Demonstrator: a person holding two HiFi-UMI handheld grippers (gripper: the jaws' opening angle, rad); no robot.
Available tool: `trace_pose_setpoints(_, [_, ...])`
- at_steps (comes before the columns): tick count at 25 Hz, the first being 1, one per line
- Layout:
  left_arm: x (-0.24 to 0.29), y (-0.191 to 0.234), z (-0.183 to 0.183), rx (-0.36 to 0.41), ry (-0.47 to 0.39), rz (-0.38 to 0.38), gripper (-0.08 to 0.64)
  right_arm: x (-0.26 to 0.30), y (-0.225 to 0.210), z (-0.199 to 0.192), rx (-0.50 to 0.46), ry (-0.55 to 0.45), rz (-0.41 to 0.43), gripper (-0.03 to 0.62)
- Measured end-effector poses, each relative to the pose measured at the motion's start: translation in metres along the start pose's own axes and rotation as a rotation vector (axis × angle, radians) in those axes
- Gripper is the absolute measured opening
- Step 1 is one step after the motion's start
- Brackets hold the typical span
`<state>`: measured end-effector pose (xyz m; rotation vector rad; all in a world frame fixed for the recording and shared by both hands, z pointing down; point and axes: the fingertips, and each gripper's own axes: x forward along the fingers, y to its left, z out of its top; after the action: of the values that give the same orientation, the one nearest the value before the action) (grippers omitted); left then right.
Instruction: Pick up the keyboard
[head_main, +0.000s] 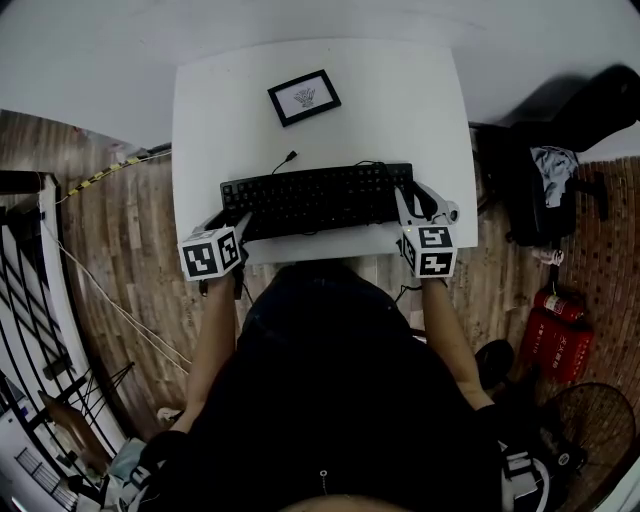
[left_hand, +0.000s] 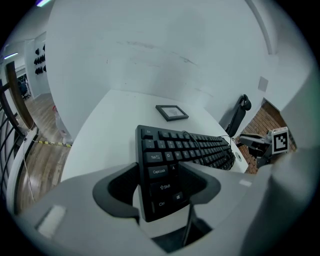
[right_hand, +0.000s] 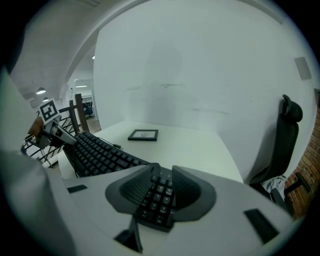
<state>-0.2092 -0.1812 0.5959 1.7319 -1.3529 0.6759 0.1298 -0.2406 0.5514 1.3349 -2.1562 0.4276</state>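
Now left gripper (left_hand: 159, 171) clamps the keyboard (head_main: 315, 198) end; right gripper (right_hand: 162, 171), narrowly parted, straddles the other.

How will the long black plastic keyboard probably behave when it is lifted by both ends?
The long black plastic keyboard looks rigid, so it should probably stay straight, not sag. Its thin black cable may trail behind. Smooth keycaps could make a grip slip.

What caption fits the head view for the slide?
Seen from above, the left gripper and right gripper flank the ends of a black keyboard on a white table, framed picture behind.
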Motion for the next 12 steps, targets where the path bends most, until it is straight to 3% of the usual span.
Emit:
trace_pose_setpoints(1, [-0.001, 0.001, -0.001, 0.001, 0.002, 0.007, 0.261, 0.002, -0.005, -0.008, 0.007, 0.032, 0.003, 0.115])
trace_pose_setpoints(6, [-0.005, -0.004, 0.001, 0.002, -0.015, 0.002, 0.261, 0.011, -0.020, -0.036, 0.065, 0.148, 0.046, 0.169])
trace_pose_setpoints(12, [-0.008, -0.005, 0.000, 0.001, -0.018, 0.012, 0.262, 0.023, -0.030, -0.064, 0.264, 0.233, 0.142, 0.209])
